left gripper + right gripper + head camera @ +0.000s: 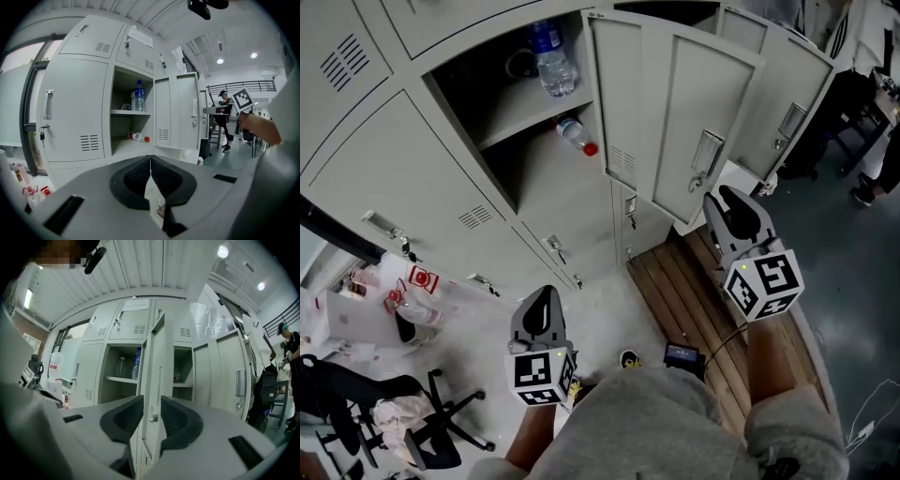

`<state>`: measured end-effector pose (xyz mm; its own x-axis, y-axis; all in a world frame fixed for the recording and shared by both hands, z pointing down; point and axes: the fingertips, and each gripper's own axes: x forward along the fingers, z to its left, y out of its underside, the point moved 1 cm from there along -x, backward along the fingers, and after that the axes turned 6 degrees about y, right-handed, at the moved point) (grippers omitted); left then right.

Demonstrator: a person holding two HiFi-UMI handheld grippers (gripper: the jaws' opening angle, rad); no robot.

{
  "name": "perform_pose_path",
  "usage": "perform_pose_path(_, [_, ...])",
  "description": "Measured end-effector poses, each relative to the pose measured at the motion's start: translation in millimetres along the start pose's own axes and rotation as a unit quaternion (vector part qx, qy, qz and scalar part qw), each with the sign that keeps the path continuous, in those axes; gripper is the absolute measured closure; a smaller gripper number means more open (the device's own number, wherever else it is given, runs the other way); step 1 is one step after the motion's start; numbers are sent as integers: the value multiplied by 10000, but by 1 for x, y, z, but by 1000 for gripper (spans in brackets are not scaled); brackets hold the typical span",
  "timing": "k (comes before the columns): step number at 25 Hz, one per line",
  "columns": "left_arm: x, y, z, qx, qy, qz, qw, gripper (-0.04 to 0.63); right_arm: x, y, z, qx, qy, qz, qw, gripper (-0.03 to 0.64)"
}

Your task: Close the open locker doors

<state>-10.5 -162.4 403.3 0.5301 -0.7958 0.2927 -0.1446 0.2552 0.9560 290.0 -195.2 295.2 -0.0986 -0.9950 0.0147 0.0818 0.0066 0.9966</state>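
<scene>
A bank of grey lockers (412, 178) fills the head view. One compartment (534, 141) stands open, with an upright water bottle (551, 58) on its shelf and a red-capped bottle (574, 134) lying below. Its door (698, 122) swings out toward me, and a second open door (787, 94) hangs further right. My right gripper (727, 202) is just below the first door's latch, open, and that door's edge (157, 366) shows through the gap between its fingers, untouched. My left gripper (544, 302) hangs lower left, shut and empty, pointing at the open compartment (131, 117).
A wooden slatted platform (694, 300) lies at the lockers' foot, with a small black device (682, 356) on the floor beside it. An office chair (422, 412) and loose clutter (403, 291) are at lower left. A person (290, 352) stands in the background at right.
</scene>
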Motion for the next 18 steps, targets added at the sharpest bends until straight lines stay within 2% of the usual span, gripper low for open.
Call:
perform_pose_path(6, [6, -2, -18, 42, -115, 28, 9999, 583, 14, 0, -25, 150, -131, -56, 9998, 511])
perform_pose_path(18, [-8, 0, -20, 60, -358, 4, 9993, 583, 23, 2, -30, 288, -340, -128, 9989, 511])
